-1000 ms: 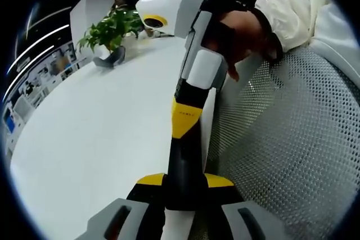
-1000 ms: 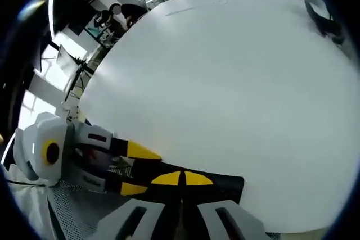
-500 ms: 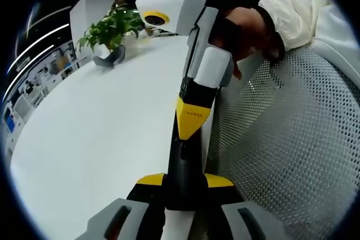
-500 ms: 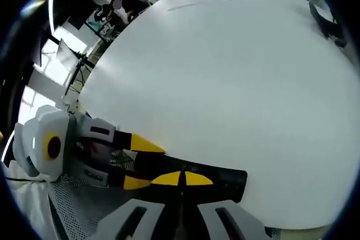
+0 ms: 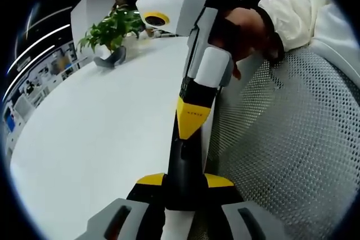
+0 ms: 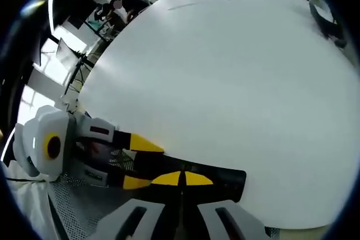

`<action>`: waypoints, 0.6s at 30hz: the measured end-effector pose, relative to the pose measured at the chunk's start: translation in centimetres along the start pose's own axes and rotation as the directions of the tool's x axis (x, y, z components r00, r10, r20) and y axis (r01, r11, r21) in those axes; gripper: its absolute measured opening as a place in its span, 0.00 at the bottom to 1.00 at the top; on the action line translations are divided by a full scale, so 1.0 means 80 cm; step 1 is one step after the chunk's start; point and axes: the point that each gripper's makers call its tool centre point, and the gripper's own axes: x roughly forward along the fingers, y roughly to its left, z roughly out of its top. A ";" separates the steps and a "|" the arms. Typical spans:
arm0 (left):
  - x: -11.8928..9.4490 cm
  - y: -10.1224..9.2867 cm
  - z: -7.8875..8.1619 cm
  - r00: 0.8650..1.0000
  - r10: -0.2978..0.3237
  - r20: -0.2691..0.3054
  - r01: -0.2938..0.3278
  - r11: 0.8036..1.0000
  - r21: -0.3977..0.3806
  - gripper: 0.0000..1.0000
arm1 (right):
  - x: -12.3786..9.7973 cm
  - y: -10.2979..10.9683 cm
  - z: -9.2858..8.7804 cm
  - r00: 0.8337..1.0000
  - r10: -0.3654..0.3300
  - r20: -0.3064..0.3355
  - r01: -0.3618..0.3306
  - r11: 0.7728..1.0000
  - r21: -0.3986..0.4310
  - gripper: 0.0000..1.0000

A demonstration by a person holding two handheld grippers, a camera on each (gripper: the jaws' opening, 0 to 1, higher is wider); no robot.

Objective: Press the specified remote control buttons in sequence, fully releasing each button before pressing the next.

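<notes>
A long black remote control (image 5: pixel 181 161) lies at the edge of the white round table (image 5: pixel 101 127). My left gripper (image 5: pixel 184 181) is shut on the remote's near end, one yellow jaw tip on either side. My right gripper (image 5: pixel 188 132) comes down from above, shut, its yellow tip resting on the remote's top face. In the right gripper view, my right gripper (image 6: pixel 180 179) has its yellow tips together on the remote (image 6: pixel 228 179). The left gripper (image 6: pixel 138 163) clamps the remote's other end from the left.
A potted green plant (image 5: pixel 112 29) stands at the table's far side. A grey mesh chair (image 5: pixel 292 139) sits right beside the table edge. A person's hand (image 5: pixel 247 26) in a cream sleeve (image 5: pixel 304 9) holds the right gripper. Office desks and people (image 6: pixel 121 12) are beyond the table (image 6: pixel 225 82).
Over the first half second my right gripper slid a little nearer along the remote. Since then nothing has moved, and the left gripper has kept its hold.
</notes>
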 end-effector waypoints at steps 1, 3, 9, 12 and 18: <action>0.000 0.000 0.000 1.000 0.000 0.000 0.000 1.000 -0.001 0.24 | 0.000 0.001 0.000 1.000 0.007 0.001 -0.007 1.000 0.002 0.00; 0.000 0.000 0.000 1.000 -0.001 0.001 0.001 1.000 -0.001 0.24 | 0.001 0.002 -0.001 1.000 0.018 -0.007 -0.018 1.000 0.009 0.00; 0.000 0.000 0.000 1.000 -0.001 0.001 0.001 1.000 -0.001 0.24 | 0.001 0.002 -0.002 1.000 0.010 -0.011 -0.010 1.000 -0.001 0.00; 0.000 0.000 0.000 1.000 -0.001 0.002 0.001 1.000 -0.002 0.24 | 0.002 0.002 -0.002 1.000 0.007 -0.010 -0.007 1.000 -0.015 0.00; 0.000 0.000 0.000 1.000 -0.001 0.001 0.001 1.000 -0.002 0.24 | 0.002 0.001 -0.001 1.000 0.007 -0.001 -0.007 1.000 -0.015 0.00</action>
